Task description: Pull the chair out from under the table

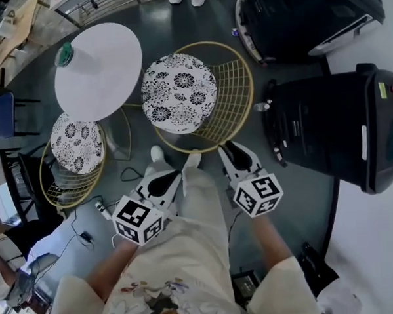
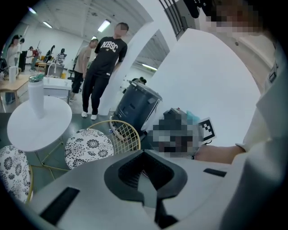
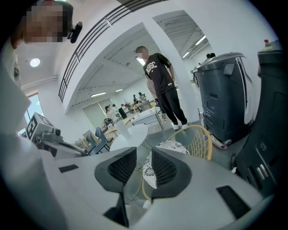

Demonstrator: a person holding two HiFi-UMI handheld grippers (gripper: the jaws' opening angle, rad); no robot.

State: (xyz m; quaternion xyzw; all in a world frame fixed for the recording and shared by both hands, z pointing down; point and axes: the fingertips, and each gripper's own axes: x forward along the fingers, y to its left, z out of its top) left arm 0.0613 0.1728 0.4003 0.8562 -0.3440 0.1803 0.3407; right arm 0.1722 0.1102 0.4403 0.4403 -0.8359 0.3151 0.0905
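Round white surface [image 1: 106, 59] is sitting upper left. Centre chair [image 1: 178, 91] is looking light, rigid; grip its wire rim [image 1: 250, 84]. Right tool [image 3: 144, 153] is gaping empty, left tool [image 2: 144, 155] pressed together.

Operator, seen from above. Cream top [image 1: 182, 265] with wide short sleeves [image 1: 71, 299] and a coloured print [image 1: 151, 301] on the front; cream trousers [image 1: 202, 199]; white shoes [image 1: 157, 153]. Left tongs [image 1: 166, 181] and right tongs [image 1: 232, 151] — white moulded shells, with black ribbed pads [image 3: 121, 166] in black surrounds. Each carries a white cube [image 1: 139, 218] — one black square marker on every visible face.
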